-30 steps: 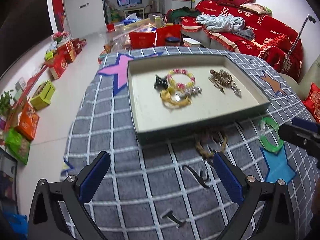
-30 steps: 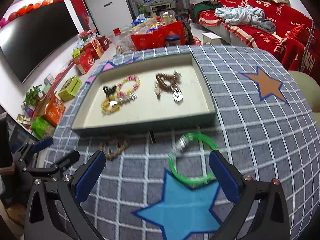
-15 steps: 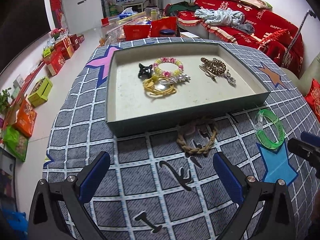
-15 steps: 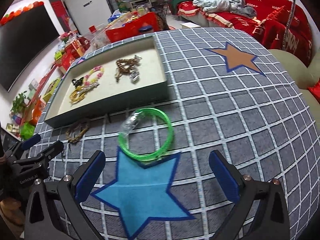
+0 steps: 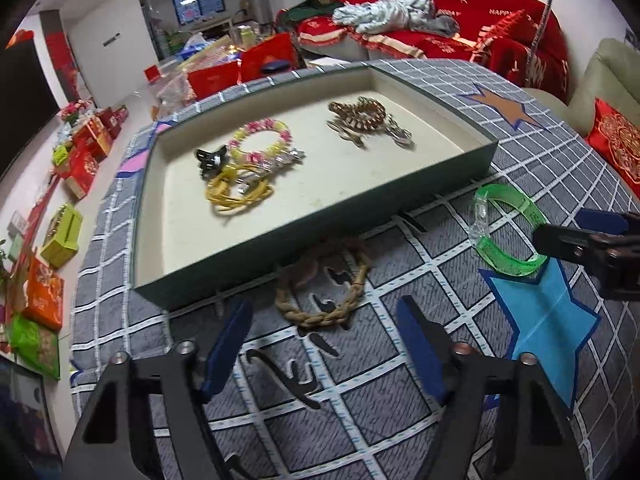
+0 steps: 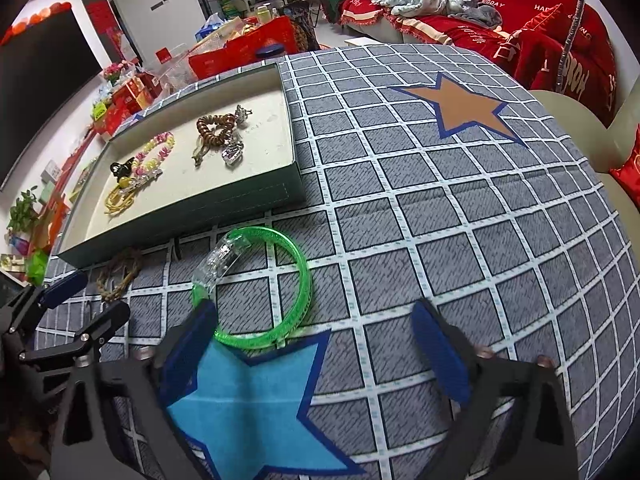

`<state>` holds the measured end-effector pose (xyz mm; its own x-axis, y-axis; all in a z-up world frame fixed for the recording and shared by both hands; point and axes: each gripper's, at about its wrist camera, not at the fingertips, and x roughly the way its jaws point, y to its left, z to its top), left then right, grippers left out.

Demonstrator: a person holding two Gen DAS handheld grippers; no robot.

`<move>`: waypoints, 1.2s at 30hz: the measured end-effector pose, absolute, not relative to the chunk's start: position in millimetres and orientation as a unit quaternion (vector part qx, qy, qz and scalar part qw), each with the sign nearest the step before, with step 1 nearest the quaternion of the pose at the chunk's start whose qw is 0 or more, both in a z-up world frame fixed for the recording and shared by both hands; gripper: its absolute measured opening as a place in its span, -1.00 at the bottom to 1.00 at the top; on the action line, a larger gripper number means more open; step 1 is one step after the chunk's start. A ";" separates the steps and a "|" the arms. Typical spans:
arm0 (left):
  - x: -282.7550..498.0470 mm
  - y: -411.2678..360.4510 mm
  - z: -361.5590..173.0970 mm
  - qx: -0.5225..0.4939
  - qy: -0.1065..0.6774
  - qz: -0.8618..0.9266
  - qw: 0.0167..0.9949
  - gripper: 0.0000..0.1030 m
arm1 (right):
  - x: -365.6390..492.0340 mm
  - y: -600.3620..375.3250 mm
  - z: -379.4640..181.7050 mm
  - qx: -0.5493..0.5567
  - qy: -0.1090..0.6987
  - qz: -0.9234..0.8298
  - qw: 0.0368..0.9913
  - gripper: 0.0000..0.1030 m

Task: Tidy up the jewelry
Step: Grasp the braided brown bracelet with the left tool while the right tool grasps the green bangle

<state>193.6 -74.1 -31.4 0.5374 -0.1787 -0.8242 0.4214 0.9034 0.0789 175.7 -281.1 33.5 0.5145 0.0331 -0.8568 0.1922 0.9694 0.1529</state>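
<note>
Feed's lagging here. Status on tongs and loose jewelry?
Both tongs open, just closing a bit, nothing gripped. Braided bracelet ahead of left; green bangle at right. Both outside tray. Nothing blocking.

home living room: red-covered sofa [image 5: 460, 12] with crumpled clothes [image 5: 392, 12], big dark tv [image 6: 40, 72] on wall, gift boxes [image 5: 80, 152] along floor, window [image 5: 198, 0] at far end, gridded tablecloth [image 6: 440, 220].

Braided bracelet [image 5: 324, 284] far edge hidden behind tray wall [image 5: 320, 220] — sofa [image 5: 460, 12] cropped
</note>
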 end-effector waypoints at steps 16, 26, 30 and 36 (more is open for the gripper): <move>197.5 -83.6 -34.5 0.139 0.453 -0.210 0.855 -0.09 | 185.9 -254.7 31.2 0.033 0.503 -0.055 0.862 -0.54; 192.9 -69.6 -27.0 0.107 0.453 -0.222 0.857 -0.45 | 178.4 -253.4 39.3 0.038 0.487 -0.053 0.871 -0.85; 187.2 -61.7 -20.4 0.093 0.448 -0.228 0.859 -0.45 | 172.5 -252.1 48.3 0.038 0.476 -0.049 0.877 -0.85; 185.3 -49.7 -10.7 0.069 0.448 -0.231 0.861 -0.45 | 167.2 -250.4 58.3 0.049 0.469 -0.038 0.881 -0.85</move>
